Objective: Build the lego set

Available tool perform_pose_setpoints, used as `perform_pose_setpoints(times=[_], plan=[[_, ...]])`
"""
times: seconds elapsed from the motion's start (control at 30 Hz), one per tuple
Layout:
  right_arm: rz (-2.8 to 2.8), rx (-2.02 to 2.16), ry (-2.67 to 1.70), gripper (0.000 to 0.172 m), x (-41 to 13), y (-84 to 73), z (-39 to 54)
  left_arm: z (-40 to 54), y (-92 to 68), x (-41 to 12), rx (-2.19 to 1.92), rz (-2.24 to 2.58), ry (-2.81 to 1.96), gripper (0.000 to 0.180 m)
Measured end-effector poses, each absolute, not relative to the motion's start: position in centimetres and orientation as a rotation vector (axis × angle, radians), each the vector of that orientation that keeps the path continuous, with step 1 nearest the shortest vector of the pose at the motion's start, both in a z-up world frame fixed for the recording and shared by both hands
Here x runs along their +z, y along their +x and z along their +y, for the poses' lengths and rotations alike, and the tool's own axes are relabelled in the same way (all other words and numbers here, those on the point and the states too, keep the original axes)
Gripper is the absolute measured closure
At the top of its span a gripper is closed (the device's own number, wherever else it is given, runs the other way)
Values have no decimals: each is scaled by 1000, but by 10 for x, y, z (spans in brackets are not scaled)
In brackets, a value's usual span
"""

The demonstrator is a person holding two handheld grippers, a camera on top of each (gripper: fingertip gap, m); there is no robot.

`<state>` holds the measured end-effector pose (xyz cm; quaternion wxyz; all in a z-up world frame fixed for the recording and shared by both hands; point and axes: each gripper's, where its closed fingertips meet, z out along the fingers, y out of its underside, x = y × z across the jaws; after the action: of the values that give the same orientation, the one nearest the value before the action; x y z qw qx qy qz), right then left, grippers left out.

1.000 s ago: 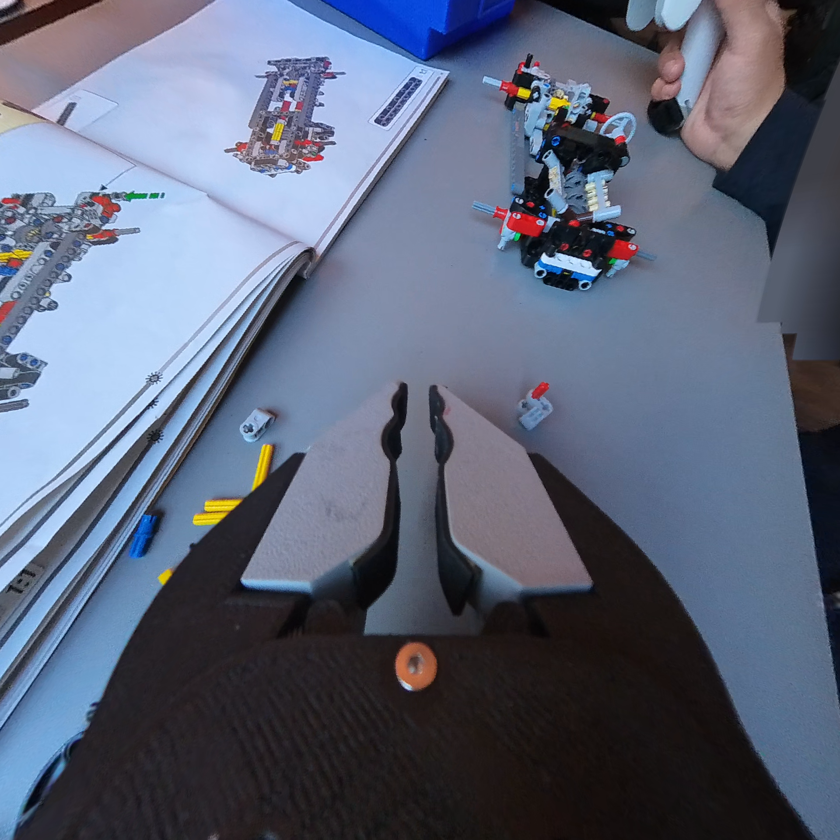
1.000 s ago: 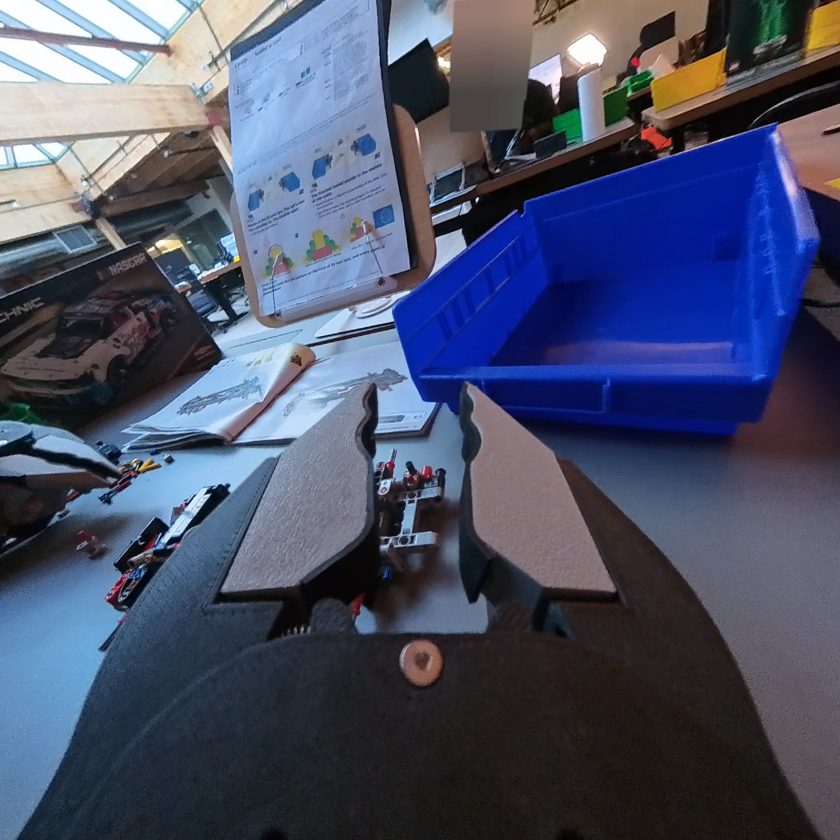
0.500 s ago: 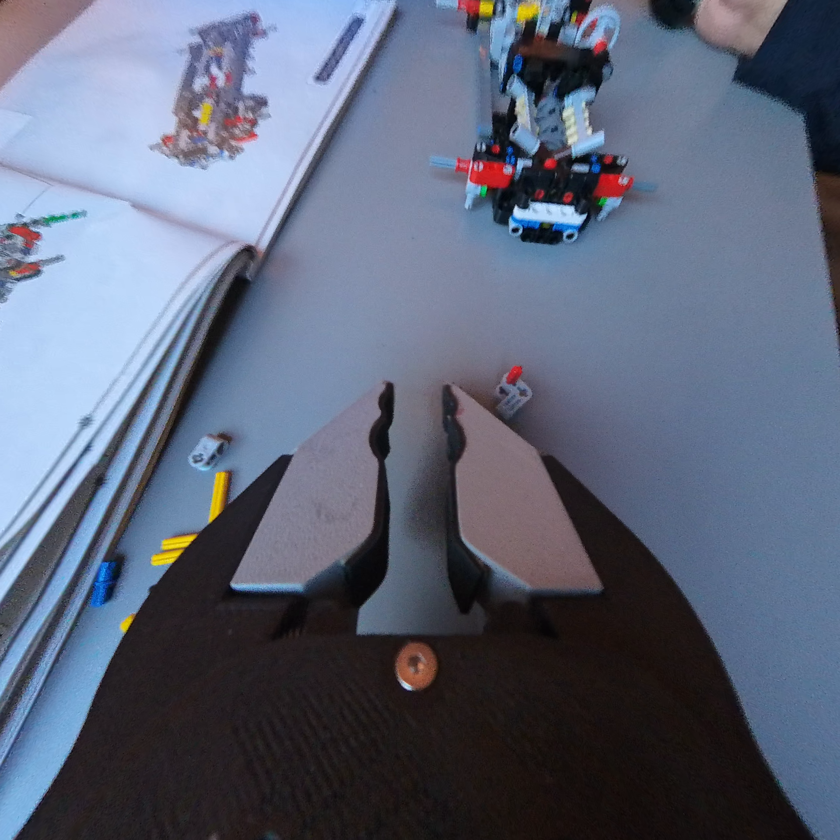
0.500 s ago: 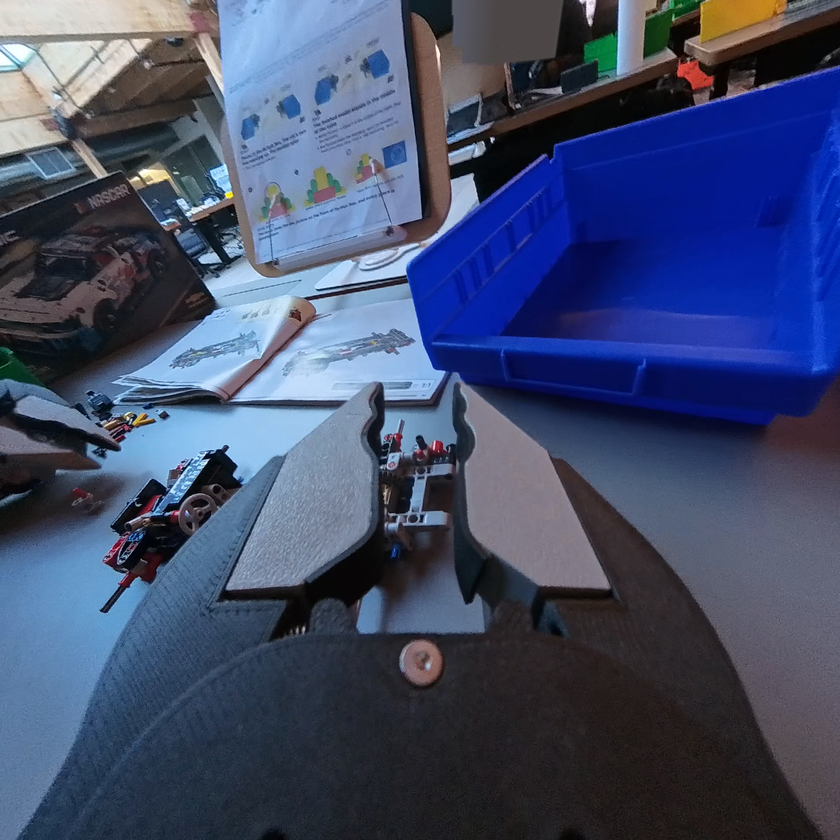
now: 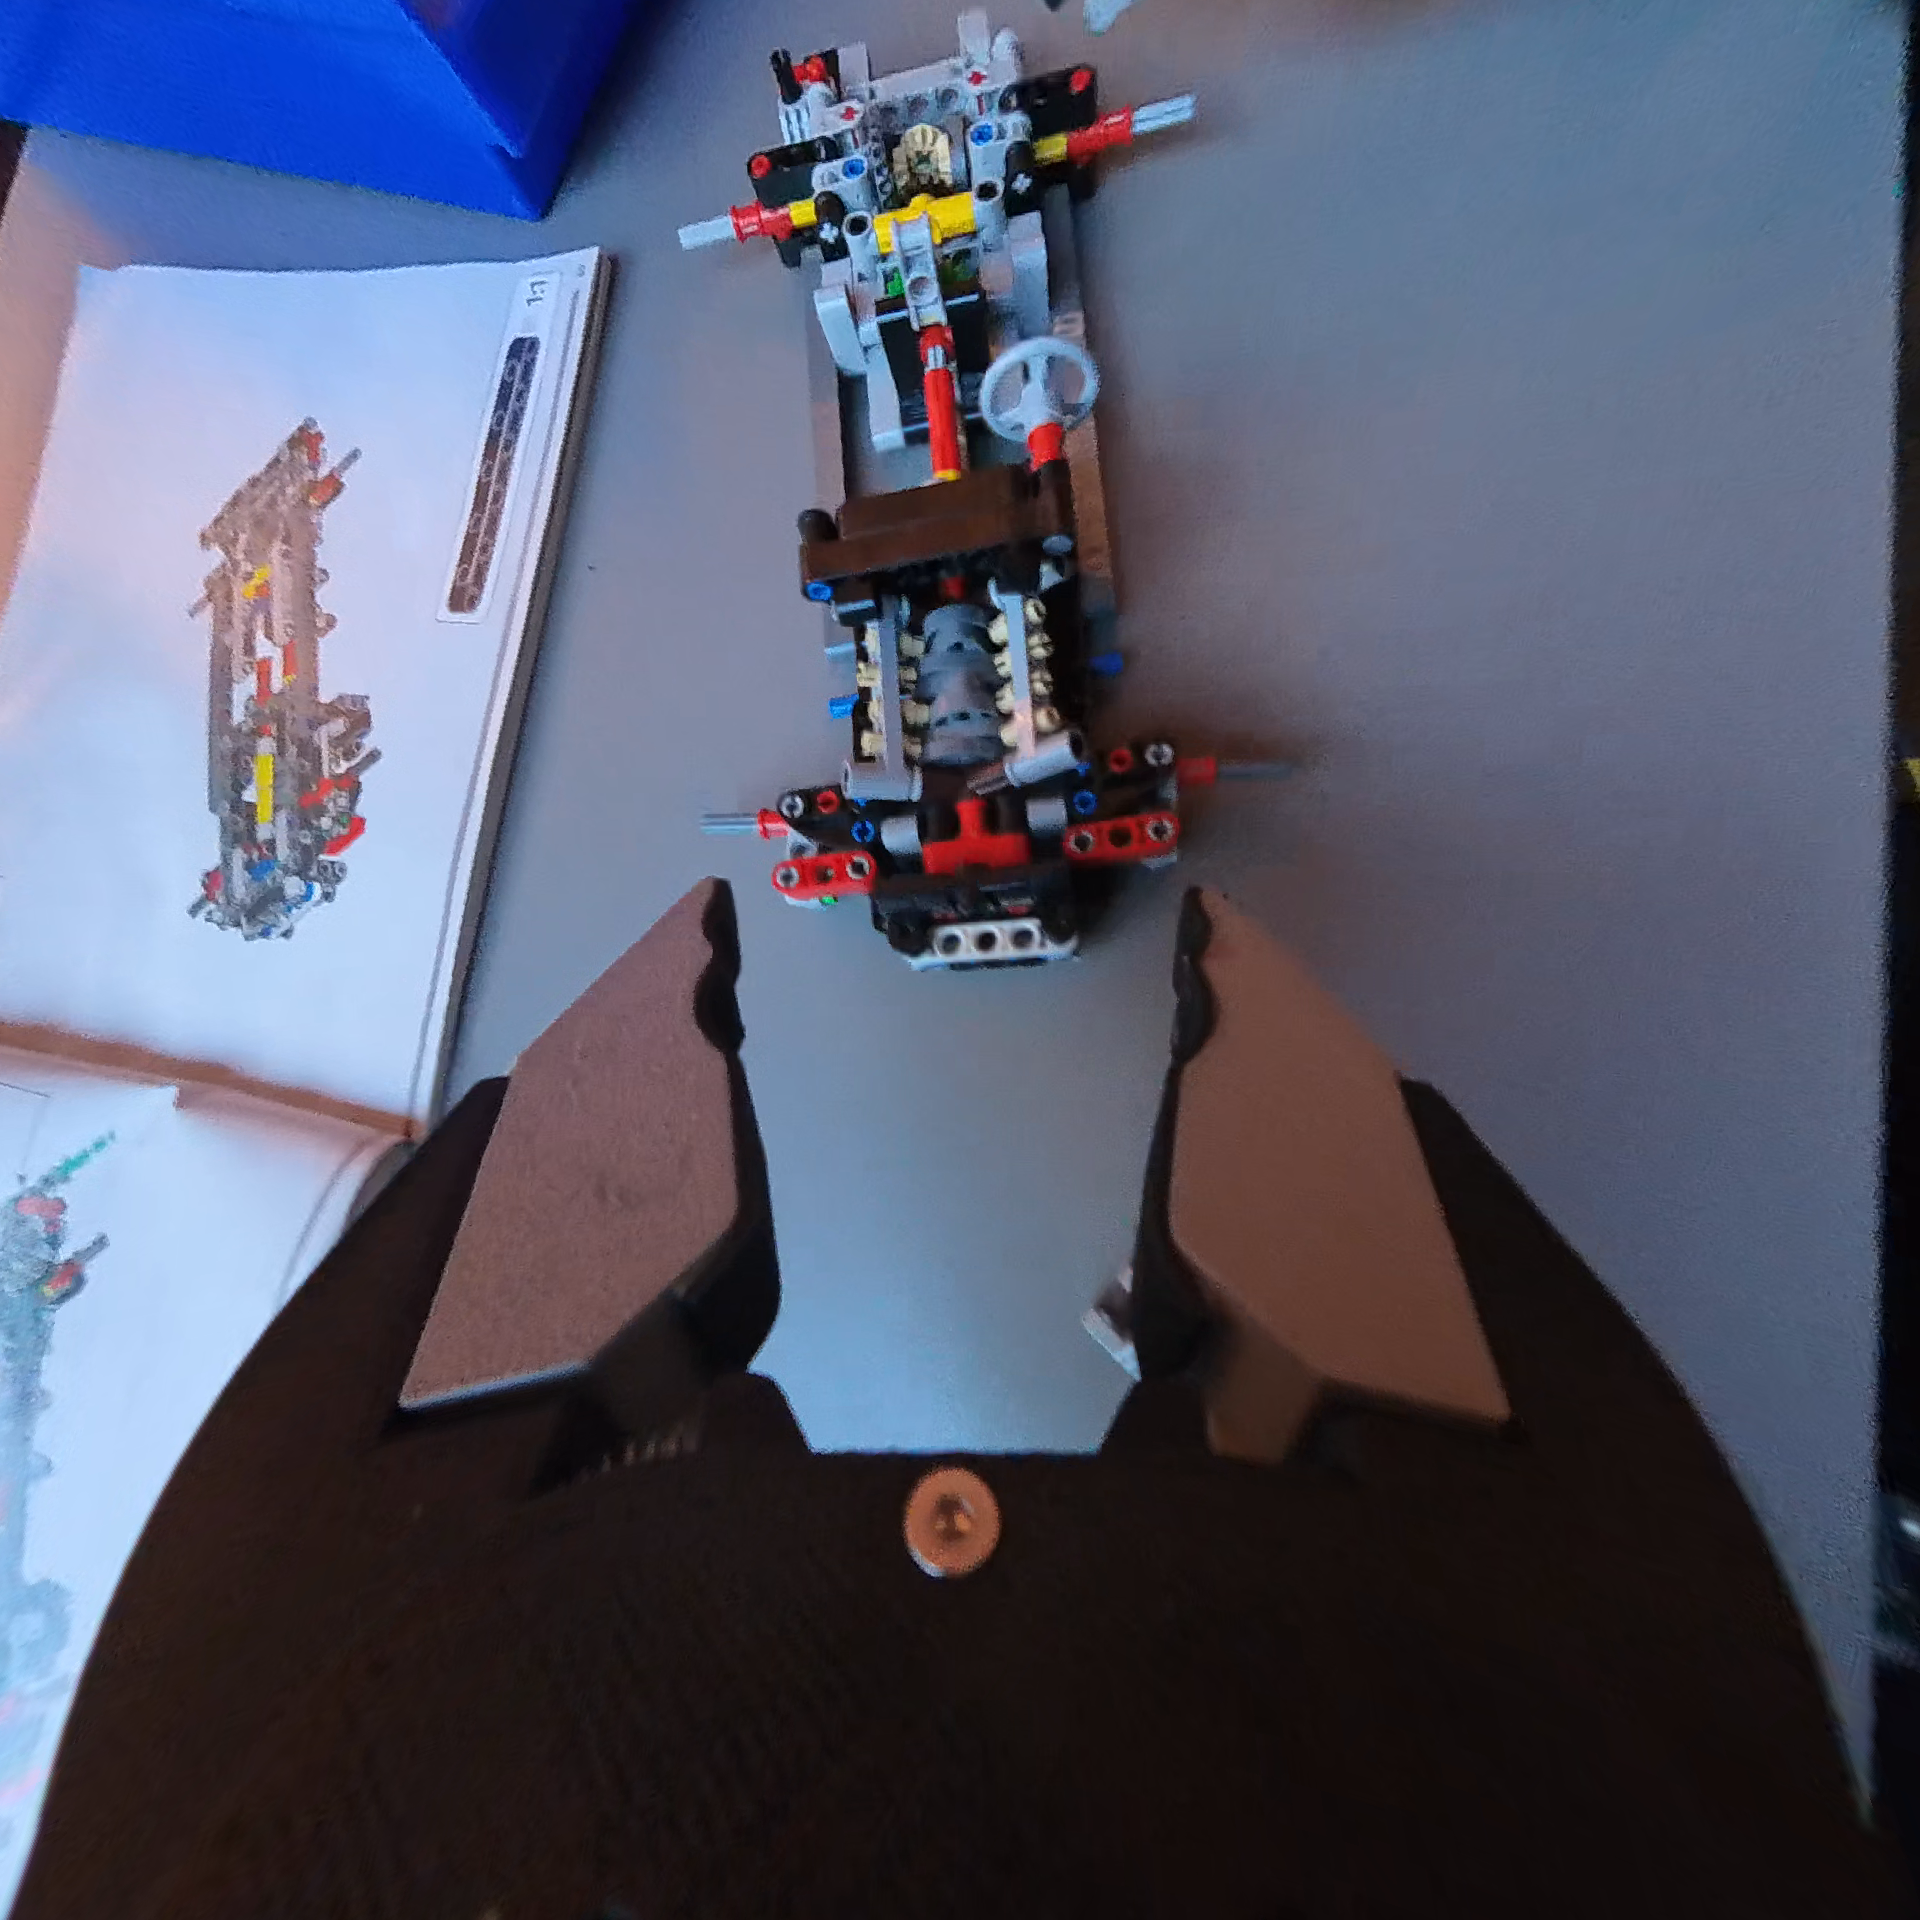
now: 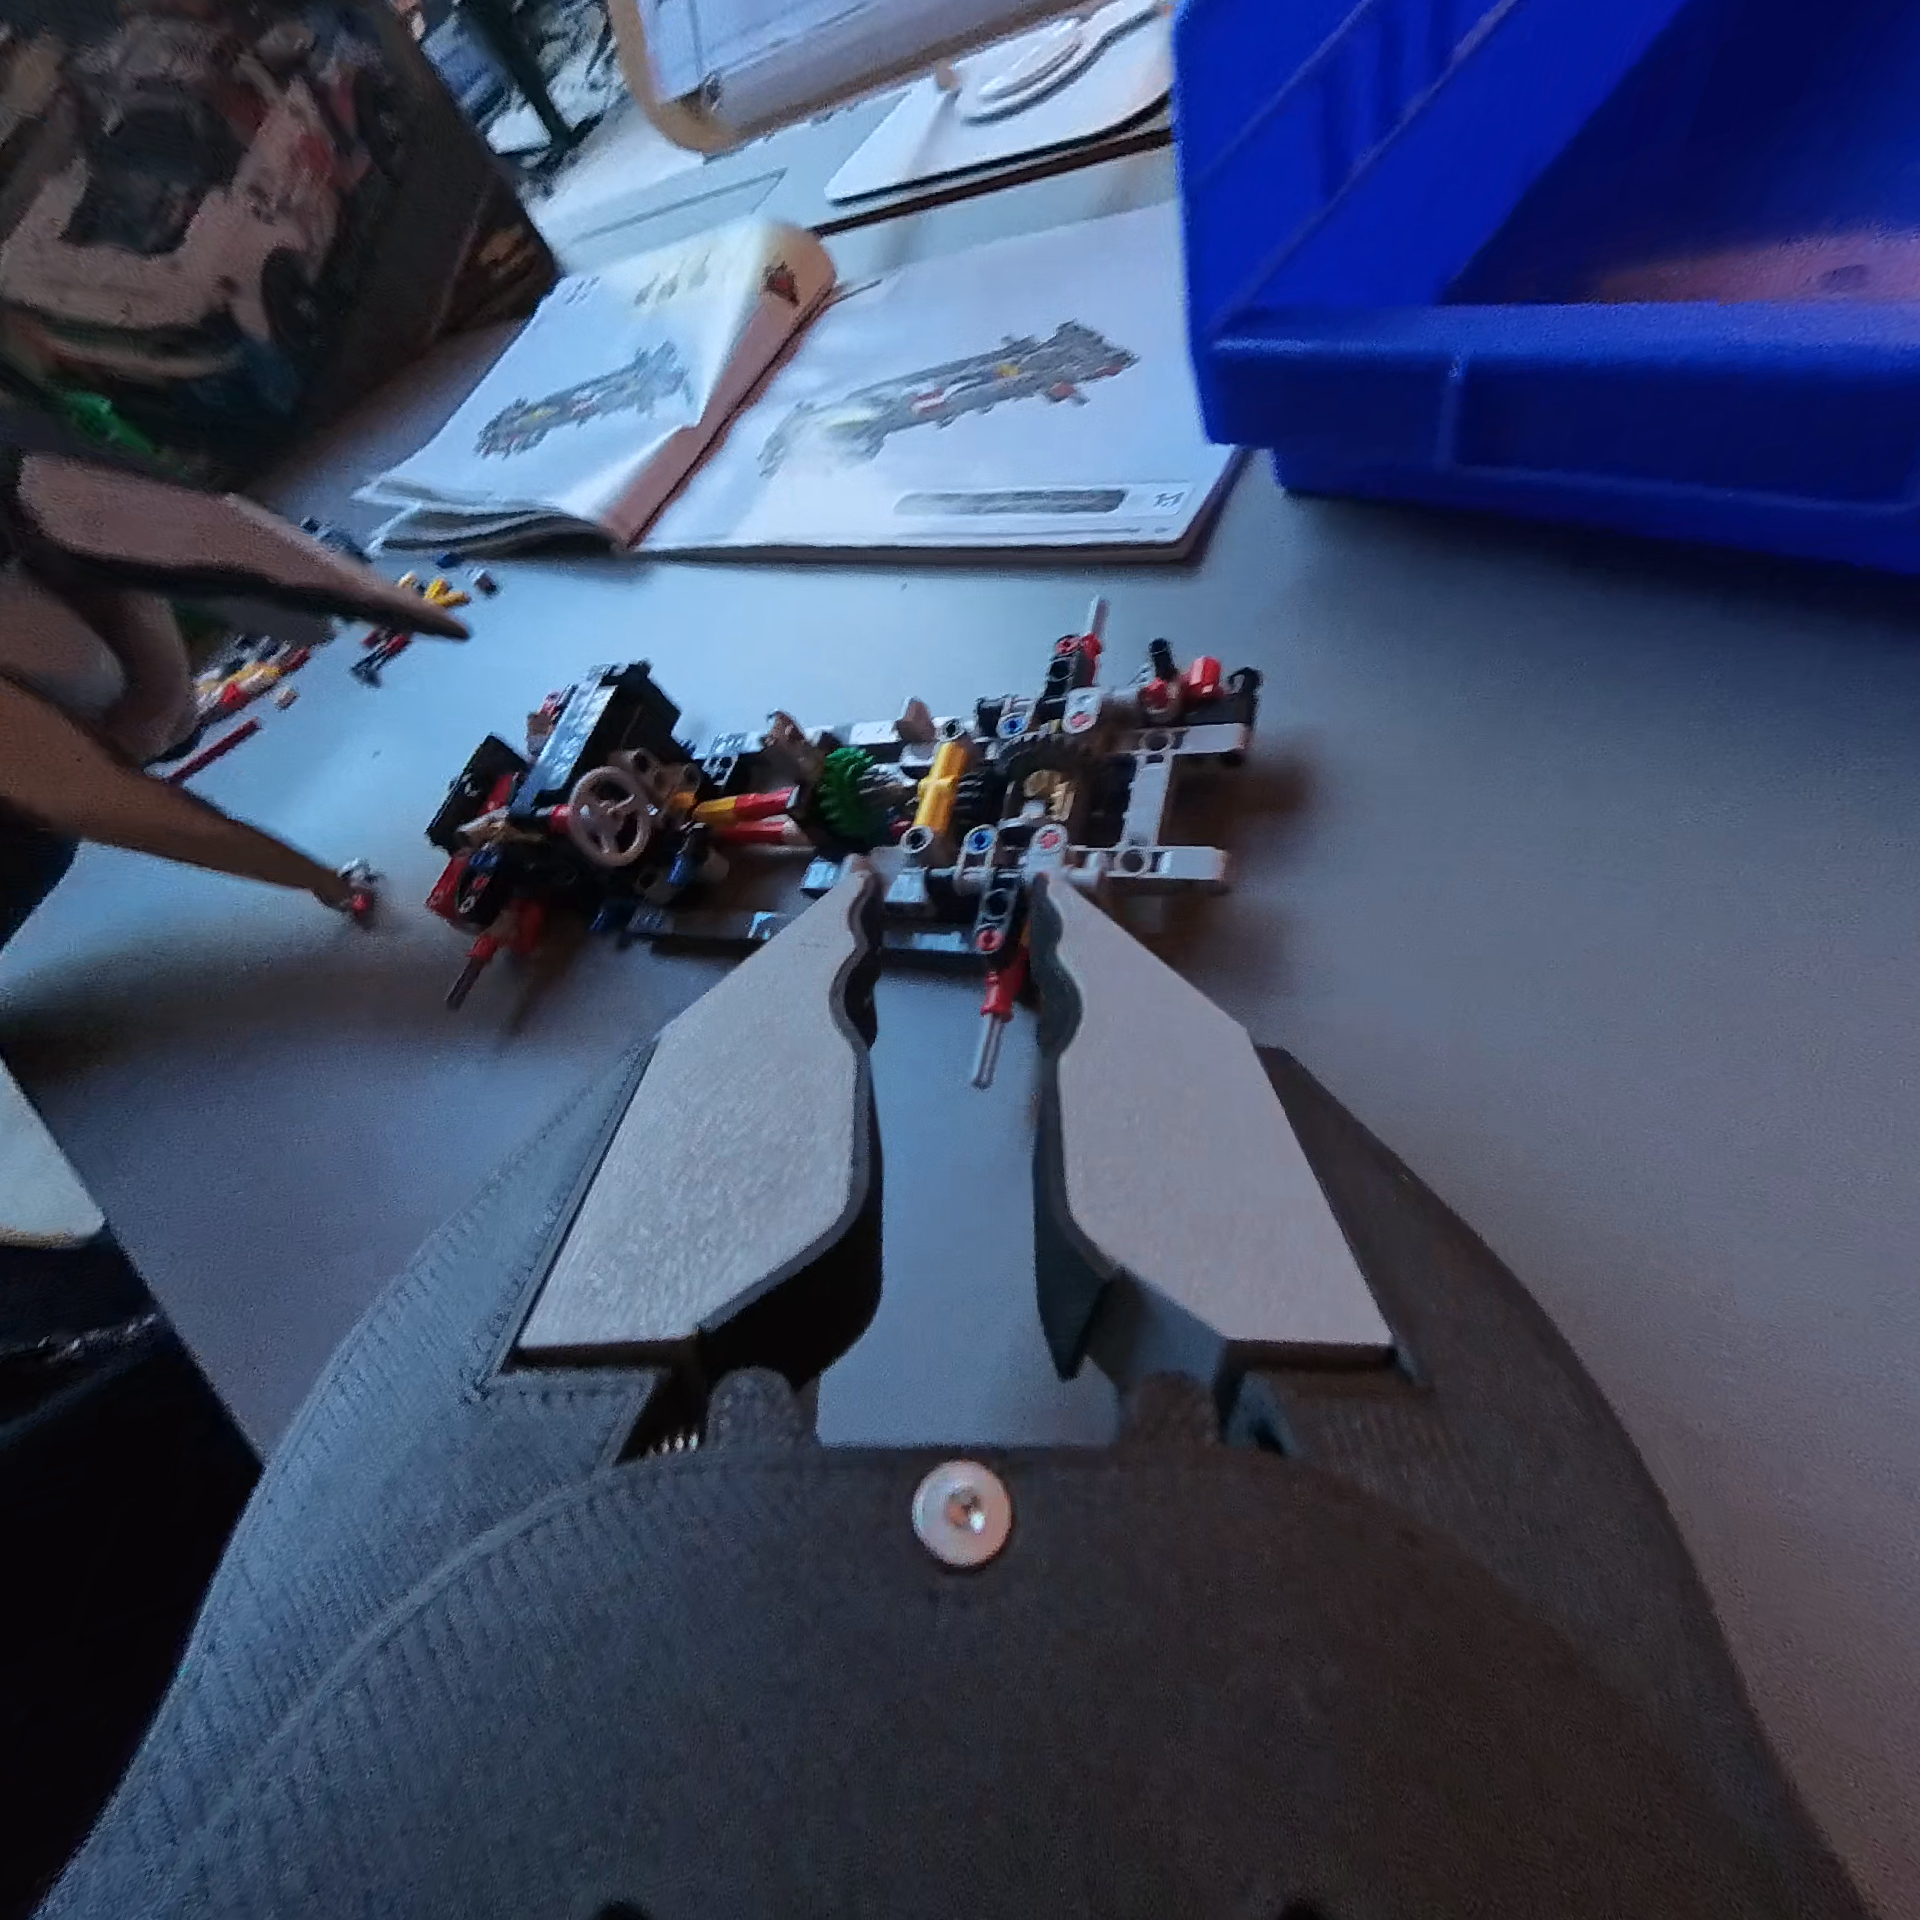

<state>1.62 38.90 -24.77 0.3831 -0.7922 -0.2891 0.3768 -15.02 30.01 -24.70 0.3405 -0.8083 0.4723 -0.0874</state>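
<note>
The left gripper (image 5: 954,914) hovers over the grey table (image 5: 1455,623) with its fingers spread wide and nothing between them. The near end of the brick-built chassis (image 5: 951,582) lies just beyond the fingertips, apart from both.

The right gripper (image 6: 954,904) sits at the long side of the same chassis (image 6: 935,800), toward its grey-framed end. Its fingers are narrowly parted around a protruding red-and-grey axle pin (image 6: 995,1003). Whether the pads press on the frame cannot be told.

An open instruction booklet (image 5: 260,644) lies left of the chassis. A blue bin (image 6: 1558,312) stands at the far side. Loose small parts (image 6: 436,592) lie scattered near the booklet.
</note>
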Motion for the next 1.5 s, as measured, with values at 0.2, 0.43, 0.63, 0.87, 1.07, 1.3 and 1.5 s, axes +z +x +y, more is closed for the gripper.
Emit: perform_pose_setpoints(times=[0.2, 0.43, 0.63, 0.87, 1.07, 1.3, 1.5], plan=[[-998, 1252, -1992, 147, -248, -14, 346, 318, -154, -275, -162, 1252, -2246, 80], [-838, 1114, -1776, 148, -217, 11, 378, 317, -149, -280, -202, 1265, -2258, 74], [-654, 1059, -1855, 140, -222, 37, 408, 322, -150, -284, -183, 1334, -2193, 89], [-569, 953, -1833, 145, -218, 51, 417, 360, -213, -281, 12, 1150, -2305, 100], [-381, 1051, -1739, 146, -201, 77, 424, 358, -240, -274, 52, 1029, -2335, 107], [-390, 1050, -1710, 146, -197, 78, 422, 332, -271, -257, 39, 866, -2329, 110], [-406, 1057, -1732, 146, -201, 75, 422, 303, -301, -259, 57, 751, -2357, 116]])
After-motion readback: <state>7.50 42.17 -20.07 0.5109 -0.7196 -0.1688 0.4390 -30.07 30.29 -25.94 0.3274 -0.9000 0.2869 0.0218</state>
